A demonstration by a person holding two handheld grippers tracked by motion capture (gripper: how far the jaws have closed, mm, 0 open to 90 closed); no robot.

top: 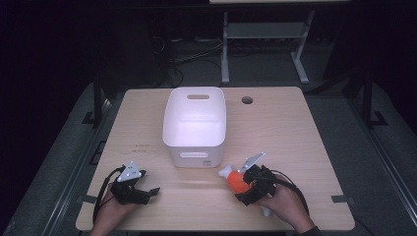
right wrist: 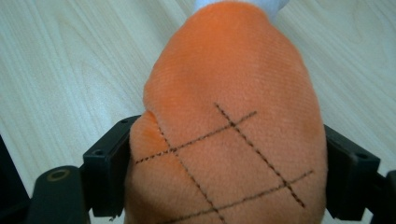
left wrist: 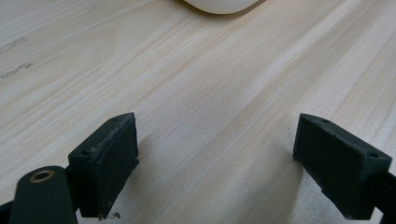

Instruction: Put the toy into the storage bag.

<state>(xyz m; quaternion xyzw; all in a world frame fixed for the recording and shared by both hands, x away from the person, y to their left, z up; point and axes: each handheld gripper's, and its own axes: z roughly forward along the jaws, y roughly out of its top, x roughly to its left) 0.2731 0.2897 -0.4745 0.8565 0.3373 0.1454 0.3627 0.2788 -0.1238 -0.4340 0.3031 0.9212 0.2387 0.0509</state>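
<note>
Because the plush drumstick (top: pixel 236 180) was soft and rounded, we held it across its fat orange body, where the right gripper (top: pixel 244 183) could squeeze in without slipping; in the right gripper view the black pads (right wrist: pixel 109 172) pressed into the stitched fabric (right wrist: pixel 229 135) on both sides, so the jaws were closed firmly on the toy. Its white bone end (top: pixel 226 171) stuck out ahead of the jaws, toward the white bin (top: pixel 194 127), which stood just beyond it in the middle of the wooden table (top: pixel 295 132). We judged the toy was meant for that bin, and pointing it that way left only a short lift over the near wall.

Our right hand (top: pixel 285 204) came in from the bottom edge near the table's front right corner, wrist angled so the gripper aimed up and to the left, low over the surface. We could not tell whether the toy touched the wood or hung just clear of it.

Our left gripper (top: pixel 132 189) sat at the front left, well apart from the toy. Its pads (left wrist: pixel 109 161) stood wide with bare table (left wrist: pixel 210 116) between them, holding nothing, kept out of the way.
</note>
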